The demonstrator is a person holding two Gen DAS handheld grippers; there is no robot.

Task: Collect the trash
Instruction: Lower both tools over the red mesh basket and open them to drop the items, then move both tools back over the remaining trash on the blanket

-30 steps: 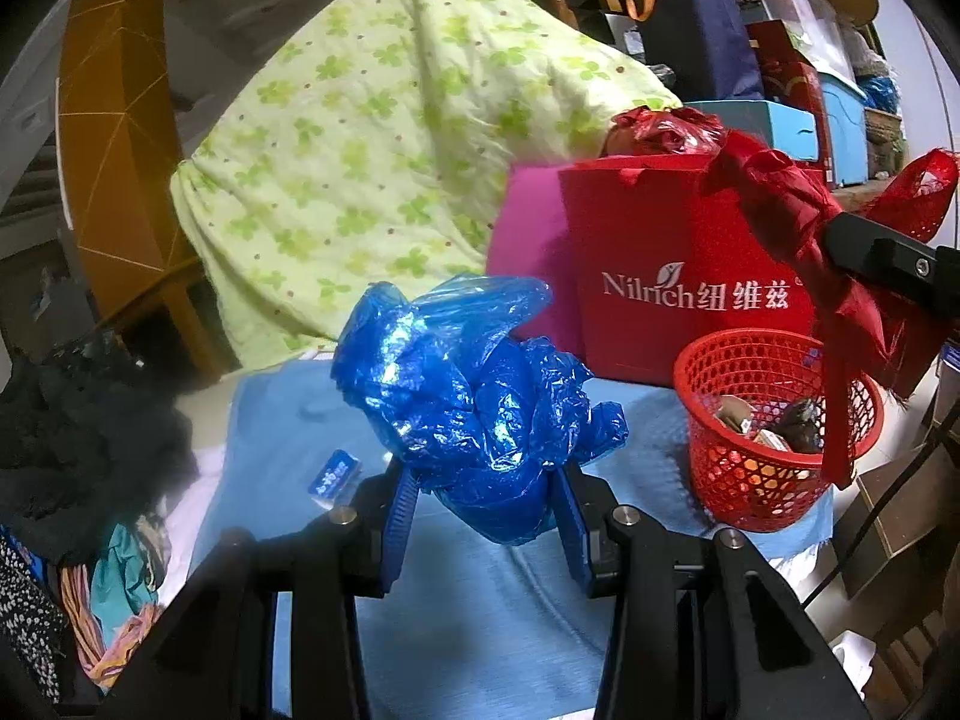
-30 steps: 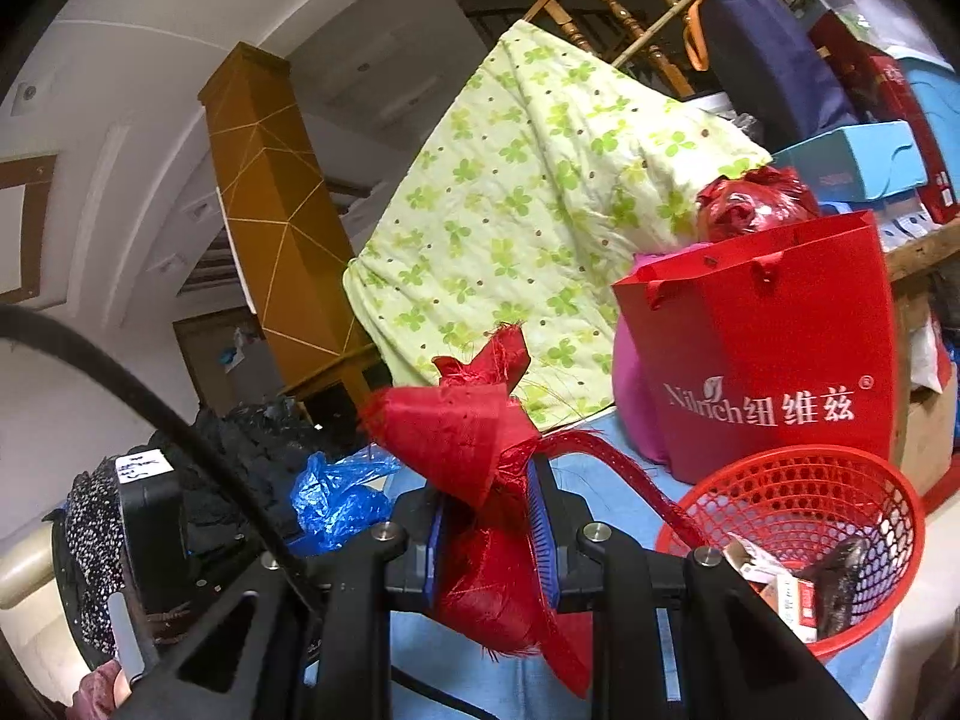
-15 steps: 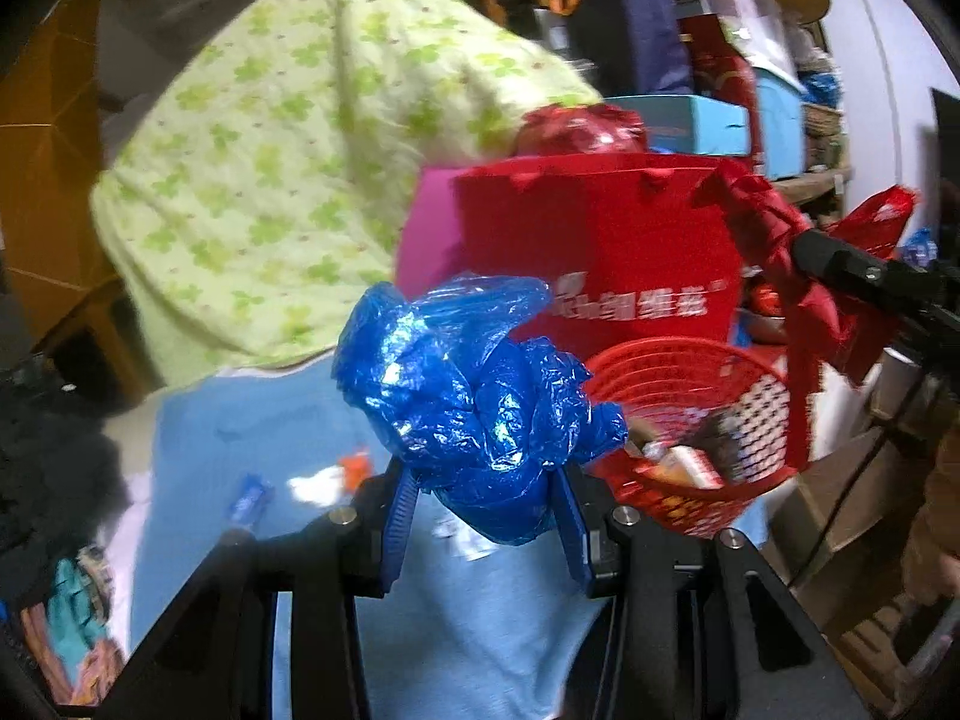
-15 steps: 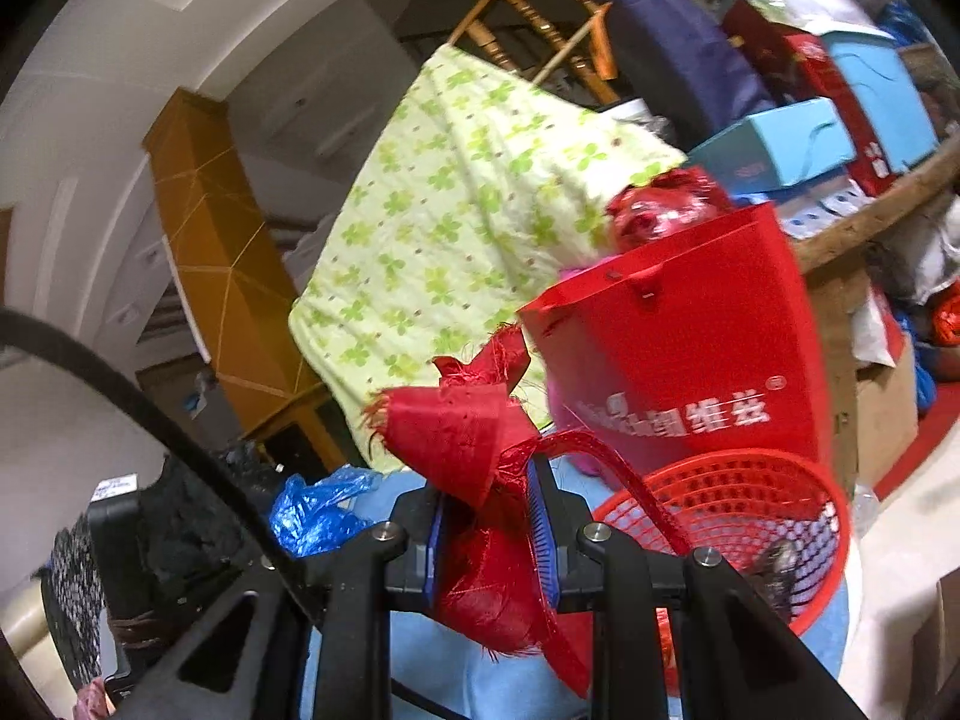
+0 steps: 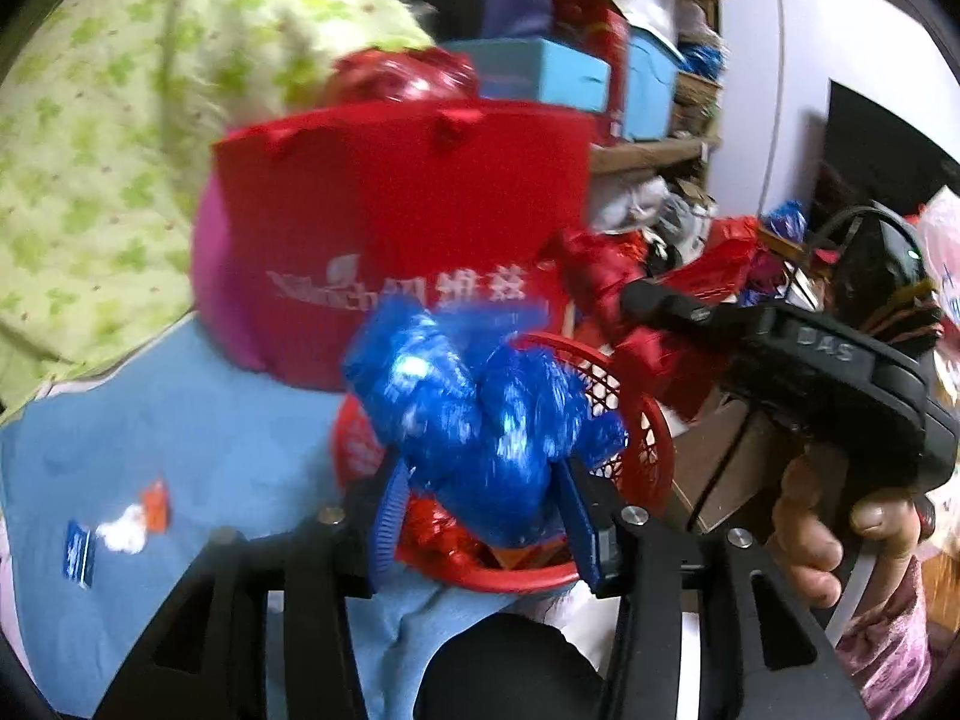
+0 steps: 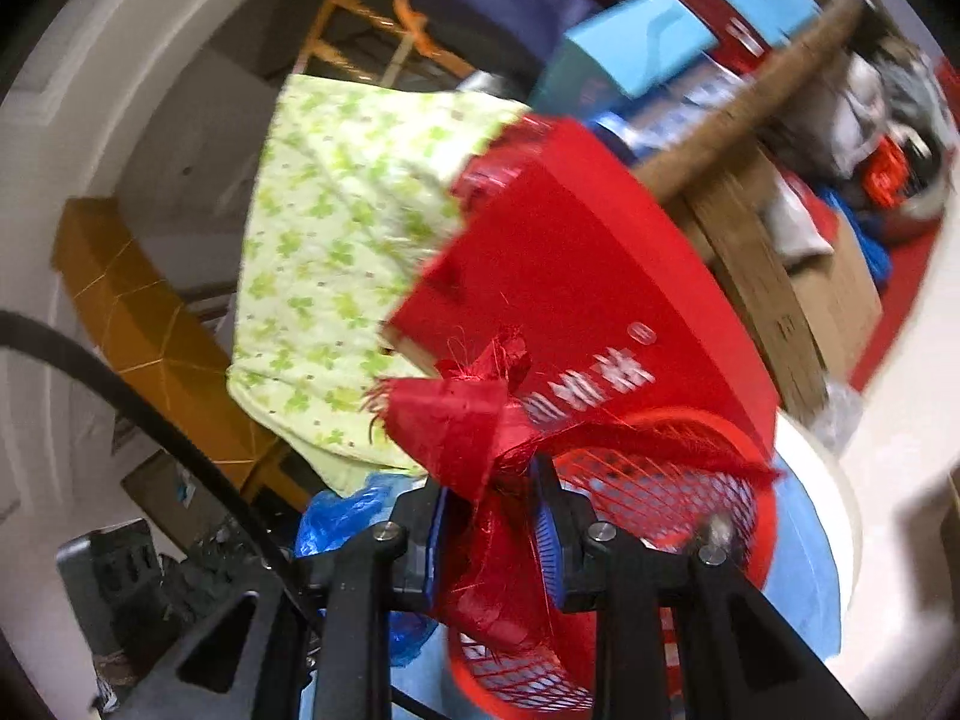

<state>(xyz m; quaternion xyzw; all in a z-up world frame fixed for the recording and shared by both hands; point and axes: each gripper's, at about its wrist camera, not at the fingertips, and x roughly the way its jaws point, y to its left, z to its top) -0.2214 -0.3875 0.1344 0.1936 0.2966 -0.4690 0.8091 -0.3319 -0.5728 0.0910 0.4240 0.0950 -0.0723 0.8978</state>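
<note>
Blue cloth [image 5: 198, 420] covers the table, and on it sits a red mesh basket [image 5: 651, 450] with some shiny wrappers already inside. Right over the basket hangs a crumpled blue plastic bag [image 5: 474, 414], sitting between the blue pads of the left gripper [image 5: 480, 516]. Its jaws have just been opening, with the bag between them, and the pads look like they sit loose at the bag's sides, though the picture is too blurry to be sure.

Next to it, the right gripper [image 6: 492, 540] is squeezed almost shut on a scrap of frayed red cloth [image 6: 474, 438]. That scrap hangs above the near edge of the basket, and a long strip of it trails across the rim. In the left camera's view a person's hand [image 5: 834, 522] holds the black handle of the right gripper.

Just behind the basket stands a red paper bag [image 5: 396, 222] with white letters, and a pink bag [image 5: 219, 294] touches its side. A green flowered blanket [image 5: 120, 120] is heaped farther back. Small bits of trash [image 5: 120, 531] lie on the blue cloth, well apart from the basket. Boxes pile up on a shelf [image 5: 654, 150] behind.
</note>
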